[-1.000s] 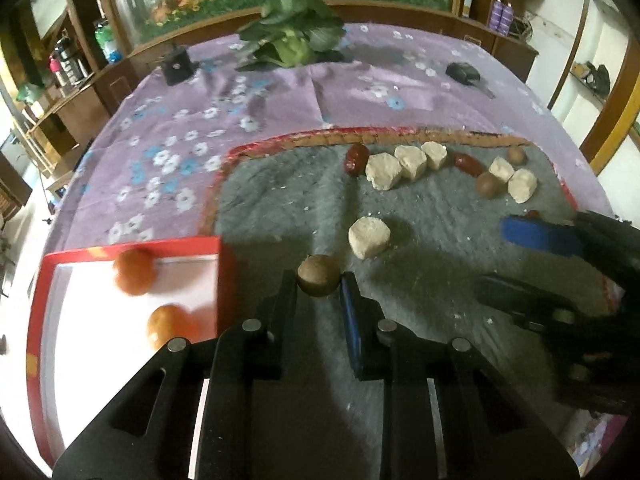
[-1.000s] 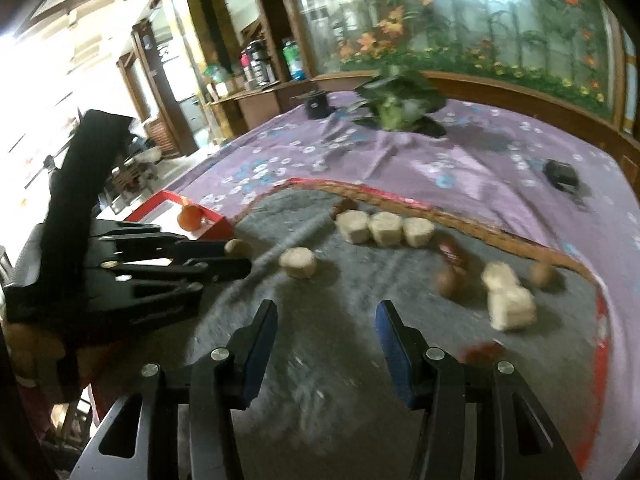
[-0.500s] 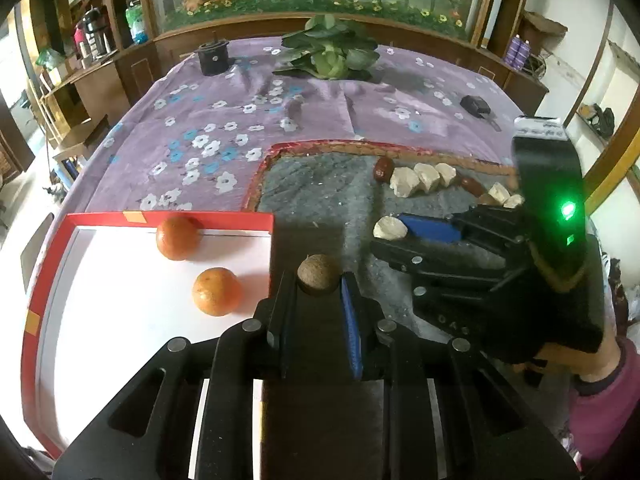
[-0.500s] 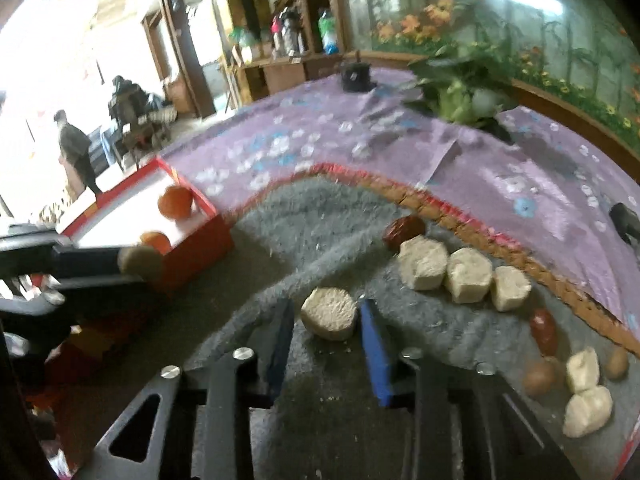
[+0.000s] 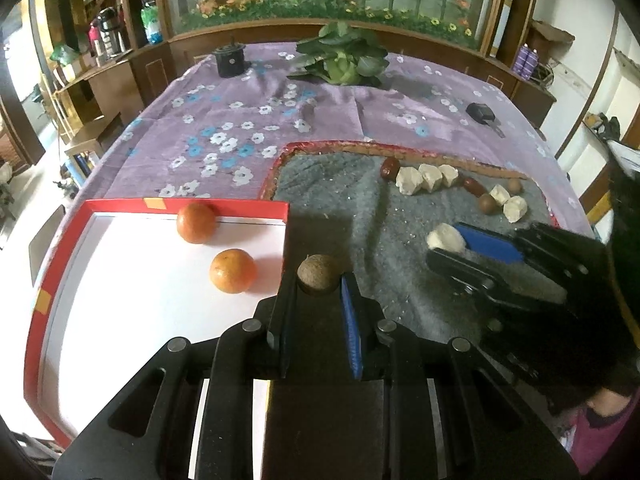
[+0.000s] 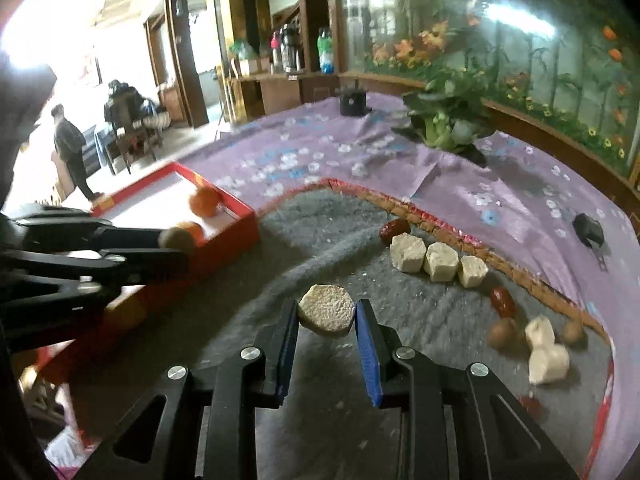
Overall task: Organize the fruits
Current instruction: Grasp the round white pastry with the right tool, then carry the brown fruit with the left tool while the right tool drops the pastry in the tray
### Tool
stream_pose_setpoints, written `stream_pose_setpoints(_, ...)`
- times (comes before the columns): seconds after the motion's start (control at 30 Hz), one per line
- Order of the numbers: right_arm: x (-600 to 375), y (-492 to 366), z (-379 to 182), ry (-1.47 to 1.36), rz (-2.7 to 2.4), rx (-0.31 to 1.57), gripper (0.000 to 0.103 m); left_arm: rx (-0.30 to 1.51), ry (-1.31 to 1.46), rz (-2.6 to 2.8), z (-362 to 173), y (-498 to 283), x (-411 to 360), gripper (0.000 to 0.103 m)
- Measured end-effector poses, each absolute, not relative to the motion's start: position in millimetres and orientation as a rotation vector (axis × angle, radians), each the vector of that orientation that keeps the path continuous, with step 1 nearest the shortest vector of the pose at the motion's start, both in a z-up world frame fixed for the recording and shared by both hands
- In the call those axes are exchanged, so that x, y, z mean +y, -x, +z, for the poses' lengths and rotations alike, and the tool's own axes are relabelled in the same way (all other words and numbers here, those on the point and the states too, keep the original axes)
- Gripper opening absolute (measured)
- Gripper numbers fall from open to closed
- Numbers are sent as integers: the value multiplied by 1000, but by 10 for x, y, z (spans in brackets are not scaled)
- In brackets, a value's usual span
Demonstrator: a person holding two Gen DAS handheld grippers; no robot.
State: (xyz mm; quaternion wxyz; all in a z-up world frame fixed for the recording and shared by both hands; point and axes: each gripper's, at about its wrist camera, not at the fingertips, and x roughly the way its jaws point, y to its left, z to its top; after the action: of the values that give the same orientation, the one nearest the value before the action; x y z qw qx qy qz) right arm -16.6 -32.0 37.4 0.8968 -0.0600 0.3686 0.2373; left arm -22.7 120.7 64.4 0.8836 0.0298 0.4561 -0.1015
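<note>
My left gripper (image 5: 317, 287) is shut on a small round brown fruit (image 5: 319, 273), held above the right edge of the red tray (image 5: 160, 203). Two oranges (image 5: 197, 223) (image 5: 233, 271) lie on the tray's white floor. To the right, my right gripper (image 6: 327, 316) has its jaws closing on a pale hexagonal piece (image 6: 326, 312) that sits between both blue pads, just above the grey mat (image 6: 320, 232). In the right wrist view the left gripper (image 6: 176, 248) with the brown fruit (image 6: 176, 239) shows at the left beside the tray.
More pale blocks (image 5: 426, 178), red dates (image 5: 389, 168) and brown fruits (image 5: 488, 203) lie along the mat's far edge. On the purple flowered cloth sit a leafy vegetable (image 5: 342, 60), a black holder (image 5: 230, 62) and a black fob (image 5: 480, 112). A person (image 6: 72, 148) stands far off.
My left gripper carried the brown fruit leftward to the tray's edge. My right gripper swung in to the lone pale piece and narrowed its jaws around it.
</note>
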Motion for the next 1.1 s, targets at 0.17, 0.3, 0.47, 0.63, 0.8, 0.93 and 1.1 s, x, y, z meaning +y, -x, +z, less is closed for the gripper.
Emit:
stream_pose_setpoints(0.17,-250,405,512,69,520,724,28,921,-64,-171,704,359,1290,21)
stream_pose_setpoints(0.3,-131,538,627,69,553,700,28,909,-49,-146,748,433,1415,21)
stream_pose_setpoints(0.47,49,604,717,84,590,688,28,897,-40,-108,780,496,1590,21)
stream_pose_setpoints(0.63,268,624,766,103,634,686,28,901,-13,-58,755,504,1823,21)
stream_pose_setpoints(0.8,487,572,785,106,688,691,28,909,9,-12,718,472,2063,21)
stream_pose_setpoints(0.93,721,517,733,143,722,710,28,935,59,27,630,395,2308,21)
stream_pose_setpoints(1.1,961,420,652,187,754,743,28,960,94,49,516,321,2463,21)
